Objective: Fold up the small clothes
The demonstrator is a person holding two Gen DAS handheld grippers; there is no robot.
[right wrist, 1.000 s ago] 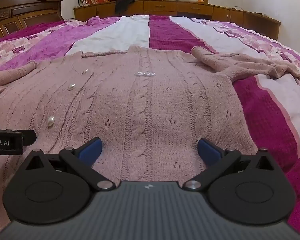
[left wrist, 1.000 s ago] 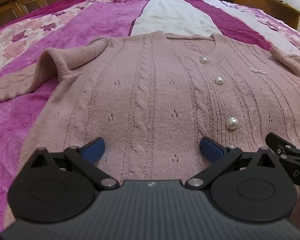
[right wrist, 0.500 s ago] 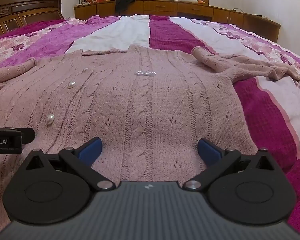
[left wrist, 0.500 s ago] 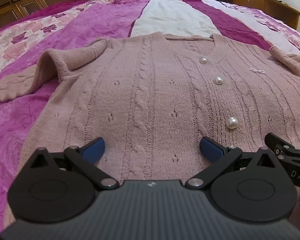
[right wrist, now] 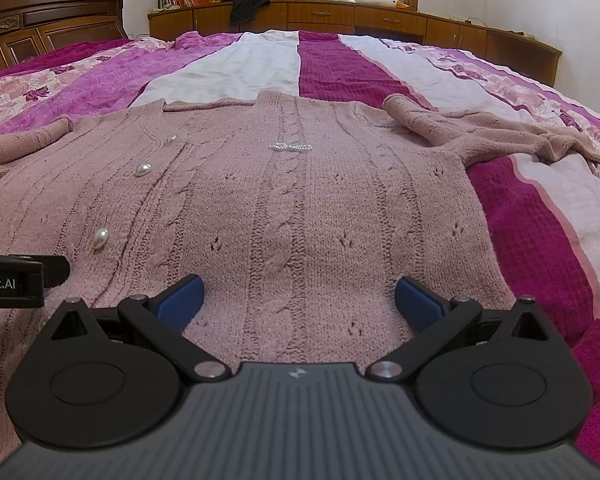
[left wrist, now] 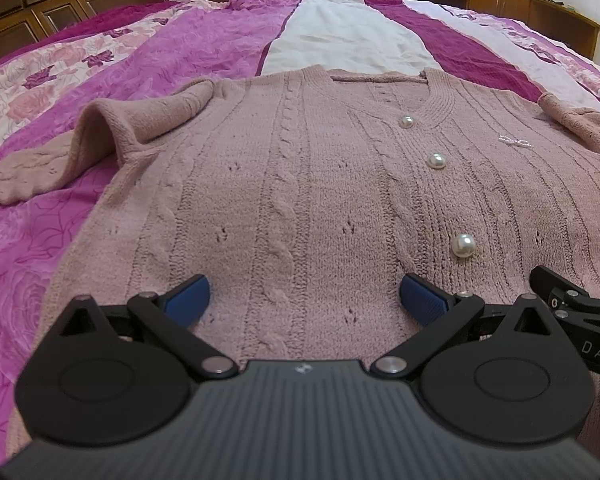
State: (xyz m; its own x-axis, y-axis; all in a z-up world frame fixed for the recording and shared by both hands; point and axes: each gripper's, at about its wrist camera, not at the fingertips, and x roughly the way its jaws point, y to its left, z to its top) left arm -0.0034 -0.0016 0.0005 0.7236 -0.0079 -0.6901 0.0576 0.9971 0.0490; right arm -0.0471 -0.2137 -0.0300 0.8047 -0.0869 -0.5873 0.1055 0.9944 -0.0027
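Both tools (left wrist: pixel 304 300) (right wrist: pixel 298 298) wide apart over cardigan (left wrist: pixel 320 200) hem (bedspread (right wrist: pixel 540 220) beyond).

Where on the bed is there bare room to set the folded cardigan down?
Bare bedspread runs between the cardigan collar and the far cabinets. Both sides are crowded by spread sleeves.

The left hand-held gripper (left wrist: pixel 304 300) points forward and low, its two blue-padded fingers (left wrist: pixel 186 300) spread wide apart with nothing between them. The right hand-held gripper (right wrist: pixel 298 300) sits level with it, just beside on its right, fingers (right wrist: pixel 418 304) equally wide. Each shows at the edge of the other's view, close alongside but not touching.
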